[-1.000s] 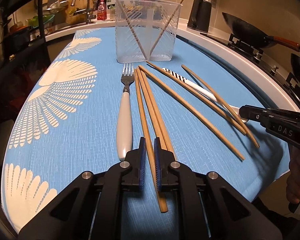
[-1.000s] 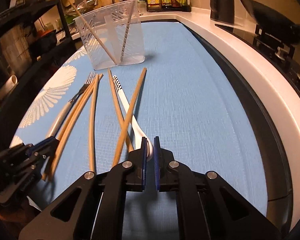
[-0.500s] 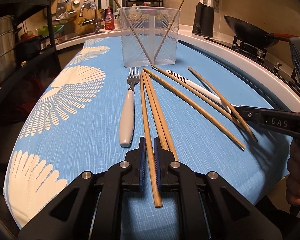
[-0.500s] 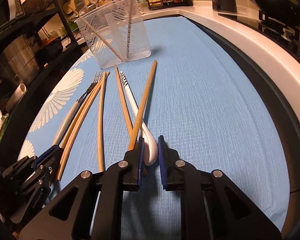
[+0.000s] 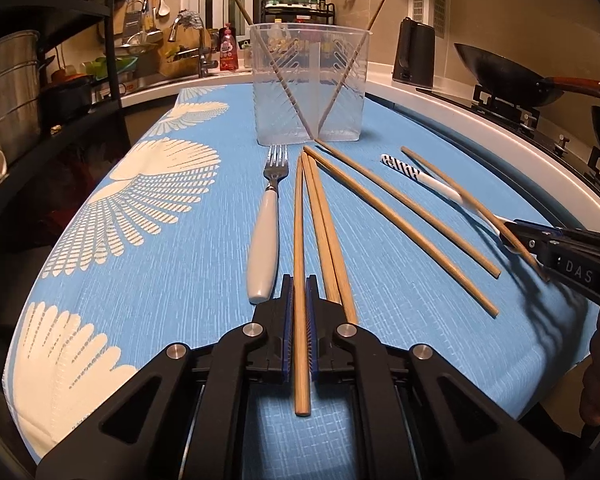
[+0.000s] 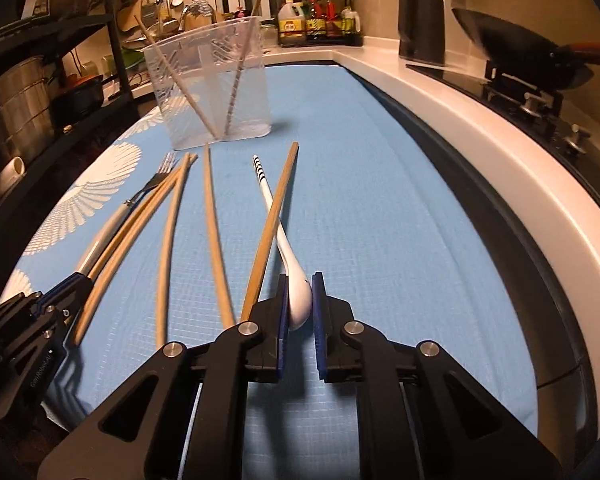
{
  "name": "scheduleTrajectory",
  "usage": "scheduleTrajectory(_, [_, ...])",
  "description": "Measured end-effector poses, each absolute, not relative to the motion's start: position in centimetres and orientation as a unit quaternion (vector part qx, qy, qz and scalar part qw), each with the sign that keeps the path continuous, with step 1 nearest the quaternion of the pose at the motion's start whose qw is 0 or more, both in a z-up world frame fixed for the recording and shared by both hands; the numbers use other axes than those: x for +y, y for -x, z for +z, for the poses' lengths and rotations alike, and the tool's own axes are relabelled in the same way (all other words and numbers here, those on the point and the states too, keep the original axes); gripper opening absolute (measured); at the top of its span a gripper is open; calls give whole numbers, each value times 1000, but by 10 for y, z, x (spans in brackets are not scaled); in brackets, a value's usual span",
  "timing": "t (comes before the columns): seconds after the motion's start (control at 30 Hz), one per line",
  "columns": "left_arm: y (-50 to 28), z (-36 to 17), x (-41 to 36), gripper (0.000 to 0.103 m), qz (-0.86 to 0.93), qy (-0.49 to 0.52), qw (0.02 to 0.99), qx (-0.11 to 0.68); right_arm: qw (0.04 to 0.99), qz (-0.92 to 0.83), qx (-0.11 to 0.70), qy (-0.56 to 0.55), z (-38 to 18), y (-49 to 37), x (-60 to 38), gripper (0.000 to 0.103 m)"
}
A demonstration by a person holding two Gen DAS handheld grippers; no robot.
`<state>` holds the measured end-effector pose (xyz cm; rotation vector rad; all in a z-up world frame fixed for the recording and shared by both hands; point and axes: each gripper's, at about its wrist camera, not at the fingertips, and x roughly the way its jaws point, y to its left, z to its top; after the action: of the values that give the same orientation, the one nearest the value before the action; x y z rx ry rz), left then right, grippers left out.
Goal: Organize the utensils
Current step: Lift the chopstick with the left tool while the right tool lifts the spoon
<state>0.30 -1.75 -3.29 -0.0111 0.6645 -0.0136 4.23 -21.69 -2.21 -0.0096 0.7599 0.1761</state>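
A clear plastic utensil holder (image 5: 308,84) (image 6: 212,92) stands at the far end of the blue cloth with two chopsticks leaning in it. A fork with a white handle (image 5: 266,232) (image 6: 112,228) and several wooden chopsticks lie in front of it. My left gripper (image 5: 299,300) is shut on one chopstick (image 5: 299,240) near its end. My right gripper (image 6: 301,300) is shut on the bowl of a white spoon (image 6: 296,284) with a striped handle tip (image 5: 396,162). A chopstick (image 6: 272,224) lies across the spoon's handle.
The blue patterned cloth (image 5: 160,240) covers the counter. A white counter rim (image 6: 480,152) runs along the right, with a stove and black wok (image 5: 508,76) beyond. A black kettle (image 6: 422,26) and bottle rack stand at the back. Shelves with pots are at the left.
My left gripper has slid forward along the chopstick it holds, its end now sticking out behind the fingers. My right gripper has moved forward and closed around the spoon's bowl.
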Motion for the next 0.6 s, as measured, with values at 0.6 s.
scheduleTrajectory(0.6, [19, -38, -19, 7, 12, 12, 956, 294, 929, 105, 355, -8, -32, -38, -218, 13])
